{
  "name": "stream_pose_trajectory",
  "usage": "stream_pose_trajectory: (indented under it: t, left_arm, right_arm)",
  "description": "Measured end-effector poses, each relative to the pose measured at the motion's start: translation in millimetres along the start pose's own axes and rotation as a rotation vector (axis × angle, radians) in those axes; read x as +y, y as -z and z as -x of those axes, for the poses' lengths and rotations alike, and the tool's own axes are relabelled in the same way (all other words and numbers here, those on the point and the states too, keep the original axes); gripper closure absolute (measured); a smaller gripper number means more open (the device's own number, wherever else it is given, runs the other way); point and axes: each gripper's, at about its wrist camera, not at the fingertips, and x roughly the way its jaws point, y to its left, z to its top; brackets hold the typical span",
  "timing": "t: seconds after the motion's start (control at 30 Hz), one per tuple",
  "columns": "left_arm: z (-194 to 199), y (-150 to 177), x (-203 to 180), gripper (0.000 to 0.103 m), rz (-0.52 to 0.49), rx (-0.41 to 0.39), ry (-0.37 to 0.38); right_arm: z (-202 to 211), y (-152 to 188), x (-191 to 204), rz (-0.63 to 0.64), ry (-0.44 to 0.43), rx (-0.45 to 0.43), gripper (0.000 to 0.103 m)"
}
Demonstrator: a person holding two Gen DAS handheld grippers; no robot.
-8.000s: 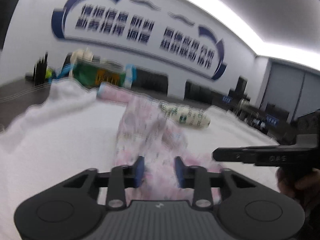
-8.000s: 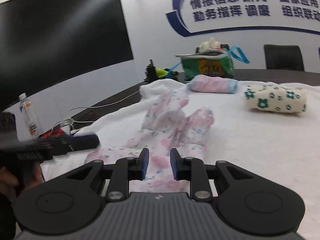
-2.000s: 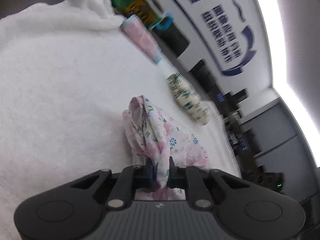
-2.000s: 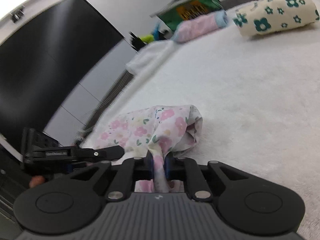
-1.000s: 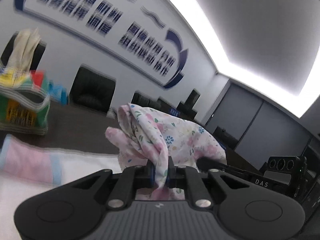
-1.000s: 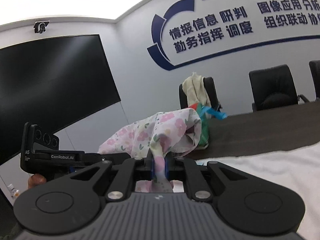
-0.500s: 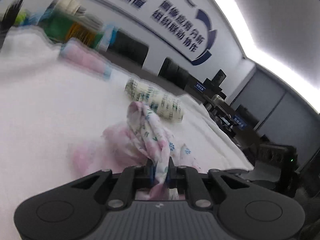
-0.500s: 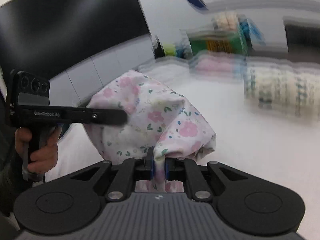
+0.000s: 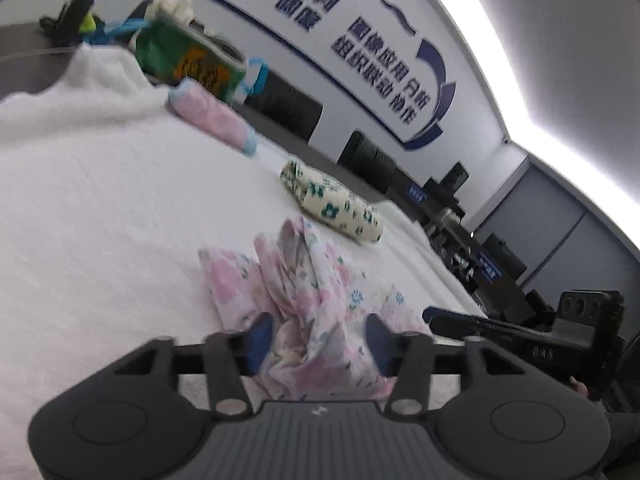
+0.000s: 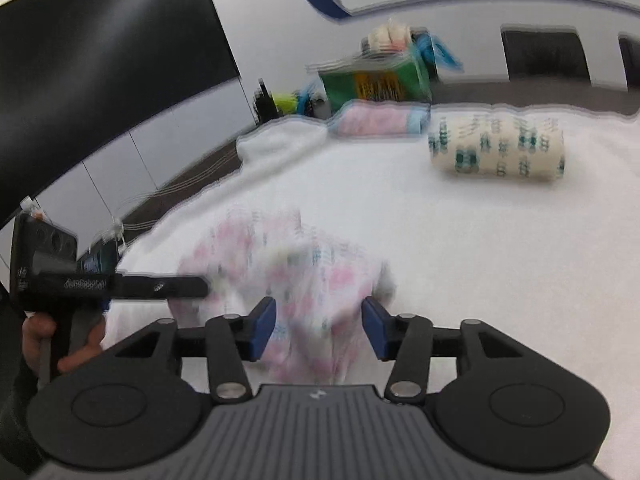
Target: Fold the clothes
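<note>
my left hand-held gripper (image 9: 318, 338) and right hand-held gripper (image 10: 319, 328) are opening, jaws off the apparently crumpled floral garment (image 9: 308, 292) between them.

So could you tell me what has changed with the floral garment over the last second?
It came down from mid-air onto the white blanket. The left gripper and right gripper are opening, releasing the floral garment. The pink roll and green-flowered roll stayed put.

Thin, crumpled floral cloth garment (image 9: 304, 288) lies on a fluffy white towel (image 9: 100, 208); matt black plastic gripper (image 9: 318, 340).
</note>
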Motion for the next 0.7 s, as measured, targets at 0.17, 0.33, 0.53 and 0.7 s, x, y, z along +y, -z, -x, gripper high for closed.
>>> stream_pose_trajectory:
  t: [0.17,0.33,0.53,0.7]
  left_arm:
    - [13.4,2.3,0.7,0.046,-0.015,-0.025,-0.006]
    - [-5.3,0.2,8.2,0.073,0.031,0.000,-0.043]
    - [16.5,14.7,8.1,0.081,-0.059,-0.032,0.025]
    - [39.4,25.9,-1.0,0.062,-0.126,-0.090,0.065]
  right_arm:
    - [-16.4,-12.2,-8.9,0.034,-0.065,-0.026,0.032]
    - [-54.2,-7.4,-22.1,-0.066,-0.136,0.035,0.043]
    - [-36.0,0.8,-16.5,-0.023,-0.252,-0.030,0.089]
    - [-0.1,17.2,4.2,0.176,-0.368,-0.074,0.087]
